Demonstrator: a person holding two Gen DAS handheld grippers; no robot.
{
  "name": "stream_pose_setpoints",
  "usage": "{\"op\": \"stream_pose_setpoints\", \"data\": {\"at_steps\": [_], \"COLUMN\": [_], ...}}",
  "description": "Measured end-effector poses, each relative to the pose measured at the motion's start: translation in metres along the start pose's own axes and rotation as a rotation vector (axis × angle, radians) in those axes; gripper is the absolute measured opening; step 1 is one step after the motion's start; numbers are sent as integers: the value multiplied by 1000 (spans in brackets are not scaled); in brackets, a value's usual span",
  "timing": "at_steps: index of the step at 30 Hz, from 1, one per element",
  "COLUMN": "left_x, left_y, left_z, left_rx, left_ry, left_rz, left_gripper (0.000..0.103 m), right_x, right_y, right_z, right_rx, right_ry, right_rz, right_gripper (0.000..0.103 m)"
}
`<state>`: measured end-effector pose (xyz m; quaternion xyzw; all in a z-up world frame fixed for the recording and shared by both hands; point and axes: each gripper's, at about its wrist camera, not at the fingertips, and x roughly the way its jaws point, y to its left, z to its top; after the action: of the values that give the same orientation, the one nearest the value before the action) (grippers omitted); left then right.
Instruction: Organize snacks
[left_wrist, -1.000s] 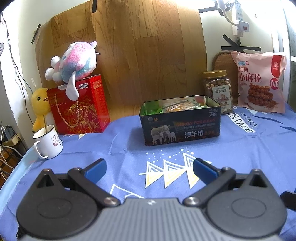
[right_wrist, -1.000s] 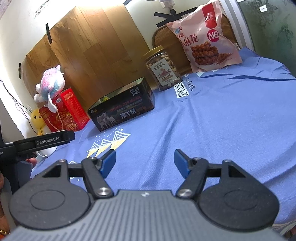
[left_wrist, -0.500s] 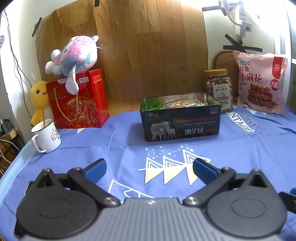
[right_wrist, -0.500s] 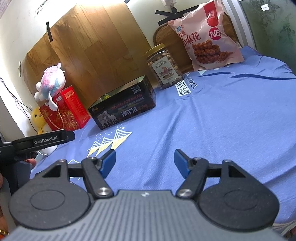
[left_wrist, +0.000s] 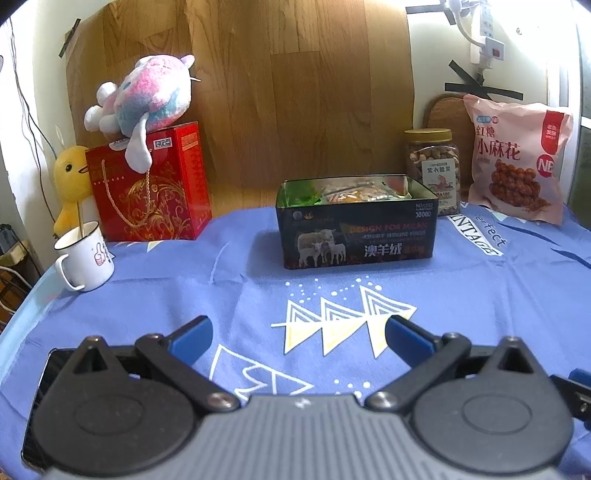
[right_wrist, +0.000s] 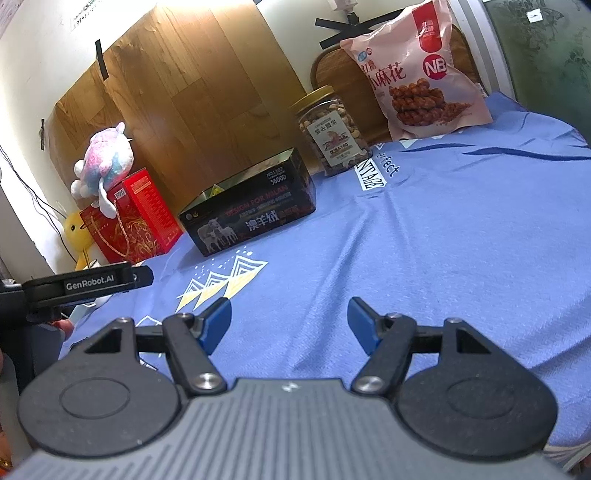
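Observation:
A dark open tin (left_wrist: 356, 236) with sheep on its side stands mid-table and holds snack packets (left_wrist: 354, 192). It also shows in the right wrist view (right_wrist: 251, 221). A jar of nuts (left_wrist: 432, 166) (right_wrist: 334, 131) and a pink snack bag (left_wrist: 517, 162) (right_wrist: 417, 74) stand behind it to the right. My left gripper (left_wrist: 299, 336) is open and empty, low over the blue cloth well short of the tin. My right gripper (right_wrist: 290, 325) is open and empty over the cloth, right of the tin.
A red gift box (left_wrist: 147, 184) with a plush toy (left_wrist: 144, 96) on top, a yellow duck (left_wrist: 70, 181) and a white mug (left_wrist: 85, 254) stand at the left. A wooden board (left_wrist: 295, 92) leans on the back wall. The left gripper's body (right_wrist: 85, 284) shows at the right wrist view's left edge.
The left gripper's view has tilted and shifted a little, so the tin sits slightly higher and nearer the centre. The right gripper's view has drifted slightly. Both grippers stay open and empty.

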<state>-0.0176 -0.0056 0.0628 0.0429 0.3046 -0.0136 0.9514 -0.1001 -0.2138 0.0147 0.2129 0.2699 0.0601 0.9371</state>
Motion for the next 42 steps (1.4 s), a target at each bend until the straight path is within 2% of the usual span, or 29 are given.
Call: {"op": "stream_pose_setpoints", "data": {"at_steps": [42], "left_x": [13], "left_y": [1], "left_z": [-5], "left_rx": [6], "left_ry": [48], "left_rz": [-39], "left_gripper": [103], "right_x": [13], "right_y": [6], "right_z": [0], "right_rx": [-14], "right_ry": [32], "right_rz": [-13], "right_gripper": [72]}}
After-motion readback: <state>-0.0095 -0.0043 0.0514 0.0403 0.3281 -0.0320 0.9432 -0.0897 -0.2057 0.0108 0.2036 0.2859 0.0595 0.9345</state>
